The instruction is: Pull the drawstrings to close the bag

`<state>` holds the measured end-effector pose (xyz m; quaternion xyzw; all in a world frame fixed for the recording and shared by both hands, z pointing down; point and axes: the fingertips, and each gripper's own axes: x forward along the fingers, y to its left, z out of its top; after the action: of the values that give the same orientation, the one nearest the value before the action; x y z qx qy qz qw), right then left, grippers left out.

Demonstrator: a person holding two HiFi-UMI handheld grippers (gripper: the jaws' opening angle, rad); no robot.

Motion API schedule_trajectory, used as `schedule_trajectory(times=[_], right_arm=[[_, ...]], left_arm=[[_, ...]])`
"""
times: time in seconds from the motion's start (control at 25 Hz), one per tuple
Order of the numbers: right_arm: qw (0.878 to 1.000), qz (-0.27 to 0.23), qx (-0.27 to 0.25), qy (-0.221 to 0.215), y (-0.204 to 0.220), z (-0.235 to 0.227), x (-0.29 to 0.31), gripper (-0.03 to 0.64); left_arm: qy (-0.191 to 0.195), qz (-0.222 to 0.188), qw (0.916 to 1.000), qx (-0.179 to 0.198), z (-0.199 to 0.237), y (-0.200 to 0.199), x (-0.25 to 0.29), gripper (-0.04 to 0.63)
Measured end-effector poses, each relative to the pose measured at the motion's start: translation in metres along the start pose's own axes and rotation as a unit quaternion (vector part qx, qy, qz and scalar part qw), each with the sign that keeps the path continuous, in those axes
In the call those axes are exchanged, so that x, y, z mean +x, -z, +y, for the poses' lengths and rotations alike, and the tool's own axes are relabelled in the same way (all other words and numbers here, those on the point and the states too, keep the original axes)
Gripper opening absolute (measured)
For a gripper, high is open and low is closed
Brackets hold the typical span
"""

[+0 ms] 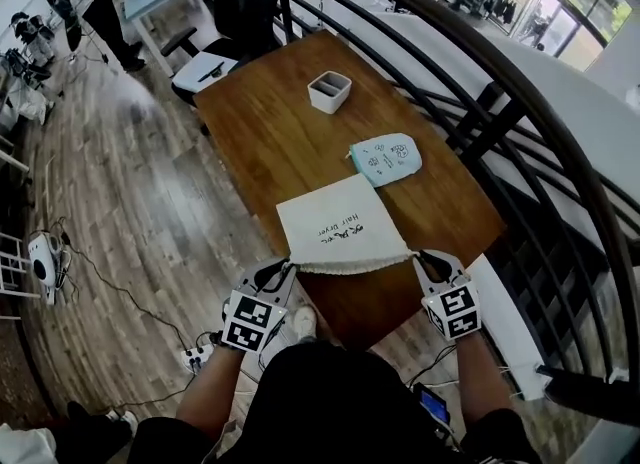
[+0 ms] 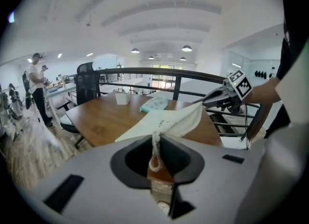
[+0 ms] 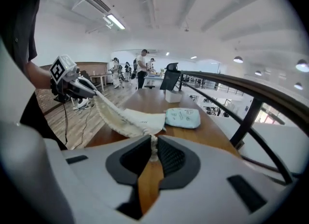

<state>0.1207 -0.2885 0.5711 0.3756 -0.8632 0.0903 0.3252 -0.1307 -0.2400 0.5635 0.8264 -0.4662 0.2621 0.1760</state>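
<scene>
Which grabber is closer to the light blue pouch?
Right. The right gripper is at the corner of the white bag nearest the light blue pouch. The left gripper is at the bag's opposite corner, farther away.

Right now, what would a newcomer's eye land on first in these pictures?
The white bag at the near edge of the table stands out first. Its gathered mouth is stretched between the left gripper and the right gripper, each shut on a drawstring. Just beyond it lies a pale blue pouch.
</scene>
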Motion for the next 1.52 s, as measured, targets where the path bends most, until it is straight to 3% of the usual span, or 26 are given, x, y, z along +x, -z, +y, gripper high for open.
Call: schedule_trajectory(times=[0.24,0.56,0.68,0.8,1.16,1.32,1.52], right_arm=[[0.998,-0.046,0.009,0.040,-0.030,-0.021,-0.030,0.037],[0.993,-0.052,0.036,0.097,-0.021,-0.053,-0.049,0.035],[0.988,-0.045,0.064,0.133,-0.008,-0.073,-0.057,0.034],[0.984,-0.054,0.112,0.130,0.001,-0.080,-0.063,0.034],[0.985,-0.045,0.094,0.140,0.005,-0.078,-0.063,0.034],[0.983,-0.037,0.089,0.158,0.008,-0.088,-0.065,0.034],[0.977,-0.043,0.104,0.184,0.009,-0.104,-0.069,0.034]], left_arm=[[0.007,-0.040,0.9988,0.026,0.001,-0.045,-0.004,0.052],[0.009,-0.061,0.9958,0.068,0.005,-0.072,0.000,0.051],[-0.001,-0.063,0.9966,0.054,0.017,-0.073,0.002,0.049],[0.012,-0.065,0.9977,0.014,0.024,-0.072,0.004,0.049],[-0.010,-0.061,0.9981,0.007,0.027,-0.072,0.015,0.049],[-0.060,-0.062,0.9962,0.007,0.047,-0.074,0.014,0.048],[-0.079,-0.069,0.9939,-0.033,0.065,-0.070,0.009,0.048]])
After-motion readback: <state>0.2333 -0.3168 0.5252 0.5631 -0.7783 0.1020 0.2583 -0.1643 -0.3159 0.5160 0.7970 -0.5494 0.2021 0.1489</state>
